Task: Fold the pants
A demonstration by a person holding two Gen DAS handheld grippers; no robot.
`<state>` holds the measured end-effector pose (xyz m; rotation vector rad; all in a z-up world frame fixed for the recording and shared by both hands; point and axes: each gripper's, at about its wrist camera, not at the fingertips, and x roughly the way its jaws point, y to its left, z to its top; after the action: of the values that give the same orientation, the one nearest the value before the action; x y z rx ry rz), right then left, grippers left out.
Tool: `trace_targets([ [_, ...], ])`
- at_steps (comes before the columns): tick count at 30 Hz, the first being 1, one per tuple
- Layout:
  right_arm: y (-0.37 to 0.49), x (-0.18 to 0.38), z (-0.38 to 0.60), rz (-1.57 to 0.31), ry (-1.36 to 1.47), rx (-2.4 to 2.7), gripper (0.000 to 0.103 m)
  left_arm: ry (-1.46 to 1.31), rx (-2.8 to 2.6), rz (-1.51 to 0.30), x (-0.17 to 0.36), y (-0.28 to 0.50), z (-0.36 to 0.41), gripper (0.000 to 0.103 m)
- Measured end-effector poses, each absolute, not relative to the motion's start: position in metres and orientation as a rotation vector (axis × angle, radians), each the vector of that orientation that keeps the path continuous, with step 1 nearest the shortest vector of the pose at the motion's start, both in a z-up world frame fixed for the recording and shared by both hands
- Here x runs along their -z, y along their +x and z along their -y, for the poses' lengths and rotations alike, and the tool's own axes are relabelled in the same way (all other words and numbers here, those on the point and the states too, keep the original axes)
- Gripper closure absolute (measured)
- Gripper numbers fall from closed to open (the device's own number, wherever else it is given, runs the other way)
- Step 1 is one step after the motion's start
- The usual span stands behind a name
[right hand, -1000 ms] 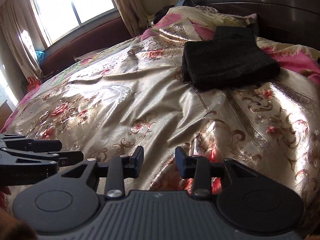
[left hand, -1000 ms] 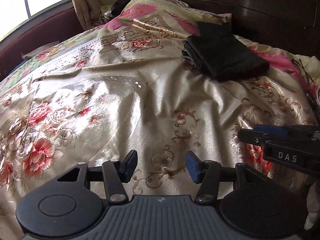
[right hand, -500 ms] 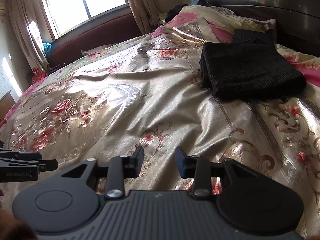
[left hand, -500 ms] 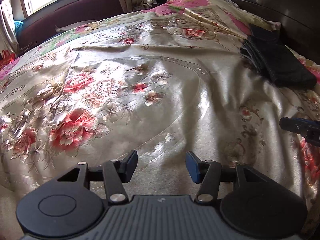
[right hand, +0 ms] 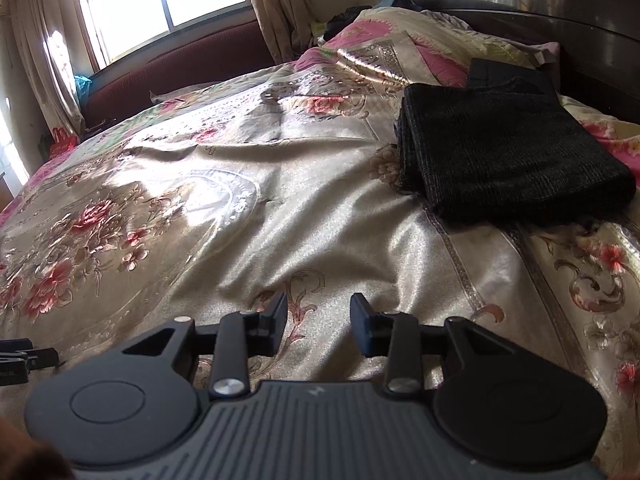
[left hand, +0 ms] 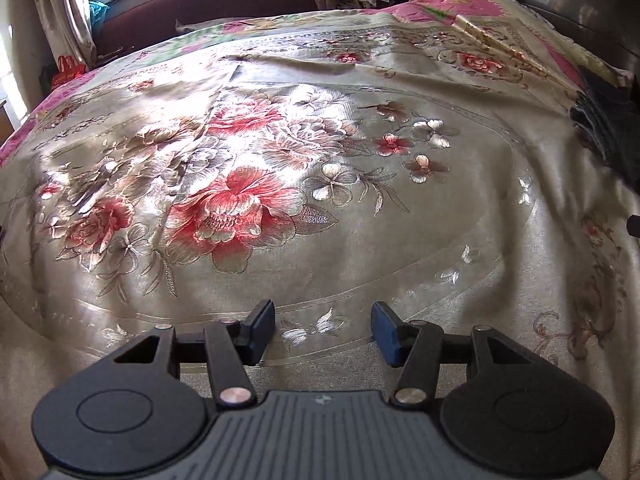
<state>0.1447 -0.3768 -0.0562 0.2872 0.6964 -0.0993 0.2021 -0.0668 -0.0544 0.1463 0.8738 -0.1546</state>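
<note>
The dark pants (right hand: 508,160) lie folded in a neat stack on the bed, at the upper right in the right wrist view, near the pillow. In the left wrist view only their edge (left hand: 612,132) shows at the far right. My right gripper (right hand: 319,330) is open and empty, low over the bedspread, well short of the pants. My left gripper (left hand: 323,332) is open and empty over the flowered middle of the bedspread, far left of the pants. Its tip shows in the right wrist view (right hand: 24,360) at the left edge.
A shiny floral bedspread (left hand: 280,240) covers the whole bed. A pink and gold pillow (right hand: 384,52) lies at the head by the dark headboard (right hand: 560,20). A maroon bench (right hand: 180,64), window and curtains stand beyond the far side.
My left gripper has swung left, away from the pants, which slid to the right edge of its view. My right gripper has drawn back slightly. Both stayed open.
</note>
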Motion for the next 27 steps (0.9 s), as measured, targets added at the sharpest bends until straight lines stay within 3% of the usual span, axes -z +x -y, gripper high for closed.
trace_targets([
  [11, 0.161, 0.067, 0.382, -0.68, 0.272, 0.094, 0.067, 0.124, 0.153, -0.81, 0.061, 0.201, 0.064, 0.035],
  [24, 0.169, 0.091, 0.386, -0.627, 0.28, 0.062, 0.068, 0.139, 0.134, -0.752, 0.072, 0.2, 0.064, 0.018],
  [27, 0.174, 0.095, 0.383, -0.623, 0.263, 0.063, 0.064, 0.135, 0.134, -0.741, 0.075, 0.2, 0.062, 0.014],
])
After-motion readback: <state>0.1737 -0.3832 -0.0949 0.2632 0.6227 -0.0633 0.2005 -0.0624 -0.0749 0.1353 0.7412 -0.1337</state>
